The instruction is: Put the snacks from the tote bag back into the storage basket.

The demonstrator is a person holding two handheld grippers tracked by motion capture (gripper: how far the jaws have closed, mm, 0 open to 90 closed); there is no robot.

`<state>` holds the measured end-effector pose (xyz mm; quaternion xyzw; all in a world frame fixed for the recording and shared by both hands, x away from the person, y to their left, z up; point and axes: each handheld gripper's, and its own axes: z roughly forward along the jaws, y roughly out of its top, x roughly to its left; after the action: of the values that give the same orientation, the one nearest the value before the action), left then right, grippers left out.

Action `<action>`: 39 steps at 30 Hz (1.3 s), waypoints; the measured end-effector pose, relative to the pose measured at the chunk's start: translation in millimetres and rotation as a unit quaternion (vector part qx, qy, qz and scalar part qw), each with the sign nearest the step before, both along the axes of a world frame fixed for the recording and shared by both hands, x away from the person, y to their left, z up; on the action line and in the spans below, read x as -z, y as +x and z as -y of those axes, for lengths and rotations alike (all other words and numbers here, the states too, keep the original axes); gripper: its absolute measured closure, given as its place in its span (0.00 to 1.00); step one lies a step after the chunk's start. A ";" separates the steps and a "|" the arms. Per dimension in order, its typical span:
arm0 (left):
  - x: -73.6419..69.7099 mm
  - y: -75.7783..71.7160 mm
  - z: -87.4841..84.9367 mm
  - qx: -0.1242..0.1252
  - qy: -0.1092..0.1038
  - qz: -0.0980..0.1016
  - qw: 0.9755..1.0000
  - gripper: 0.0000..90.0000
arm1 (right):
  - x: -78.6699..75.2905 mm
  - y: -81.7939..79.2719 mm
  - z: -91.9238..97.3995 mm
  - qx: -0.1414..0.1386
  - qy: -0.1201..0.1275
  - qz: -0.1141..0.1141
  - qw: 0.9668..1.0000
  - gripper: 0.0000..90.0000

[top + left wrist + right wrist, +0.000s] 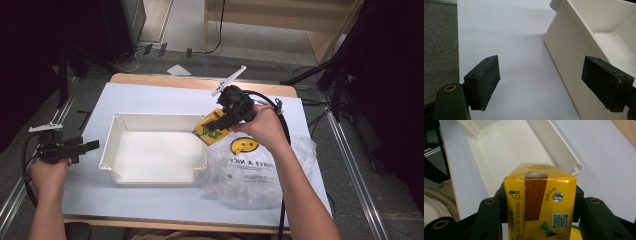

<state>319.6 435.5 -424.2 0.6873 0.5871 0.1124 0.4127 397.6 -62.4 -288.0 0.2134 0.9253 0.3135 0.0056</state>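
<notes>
A yellow drink carton (212, 127) with green print hangs over the right rim of the white plastic bin (116, 168), tilted. My right gripper (220, 121) is shut on it; in the right gripper view both jaws press the sides of the carton (539, 205) above the bin (560, 152). My left gripper (89, 146) rests at the table's left edge, just left of the bin, jaws wide apart. In the left gripper view its gripper (549, 85) has nothing between the pads, and the bin's outer wall (569, 50) stands close to the right pad.
A clear plastic bag (260, 167) with a yellow smiley face lies right of the bin under the right forearm. The table (150, 97) is covered in white sheet; its wooden far edge (200, 82) shows. Cables trail from both grippers.
</notes>
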 end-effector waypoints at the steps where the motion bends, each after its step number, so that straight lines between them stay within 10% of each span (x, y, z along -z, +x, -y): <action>1: 0.2 0.2 -0.2 -0.001 0.001 -0.001 1.000 0.18 | 0.2 -0.5 -2.4 -0.004 -0.002 -0.002 1.000 0.60; 39: 1.9 2.8 -1.2 0.003 -0.010 0.002 1.000 0.18 | 23.9 10.6 -72.3 -0.082 -0.022 -0.006 0.996 0.60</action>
<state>322.4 436.7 -426.2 0.6847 0.5853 0.1059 0.4212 408.2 10.0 -311.9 0.1383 0.9464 0.2910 -0.0215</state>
